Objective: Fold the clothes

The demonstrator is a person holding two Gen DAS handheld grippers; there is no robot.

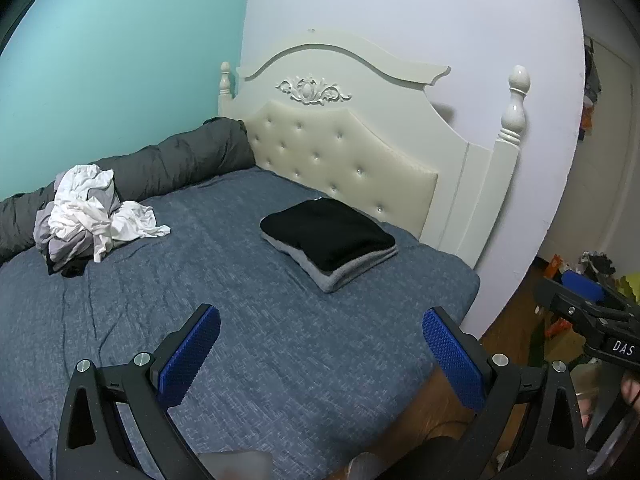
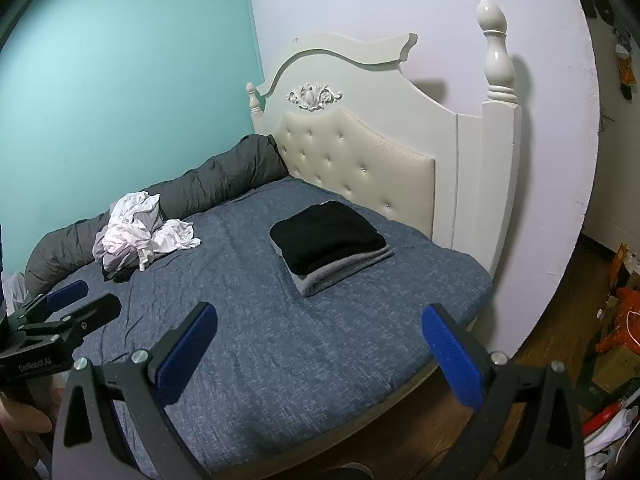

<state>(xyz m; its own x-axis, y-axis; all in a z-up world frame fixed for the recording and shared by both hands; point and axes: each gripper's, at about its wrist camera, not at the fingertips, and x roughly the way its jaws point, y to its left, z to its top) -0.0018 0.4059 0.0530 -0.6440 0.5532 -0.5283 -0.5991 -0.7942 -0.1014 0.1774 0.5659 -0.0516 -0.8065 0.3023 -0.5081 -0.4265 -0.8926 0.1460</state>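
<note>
Clothes sit in two groups on the bed (image 1: pixel 248 352): a folded stack (image 1: pixel 330 240), black on grey, near the headboard (image 1: pixel 344 152), and a crumpled white-grey pile (image 1: pixel 92 216) further from the headboard, against the dark rolled duvet (image 1: pixel 160 160). Your left gripper (image 1: pixel 320 344) has its fingers spread wide, nothing between them; same for your right gripper (image 2: pixel 320 344). Only the right wrist view shows floor clutter (image 2: pixel 616 344) past the headboard post; only the left wrist view catches the right gripper's body at its edge.
</note>
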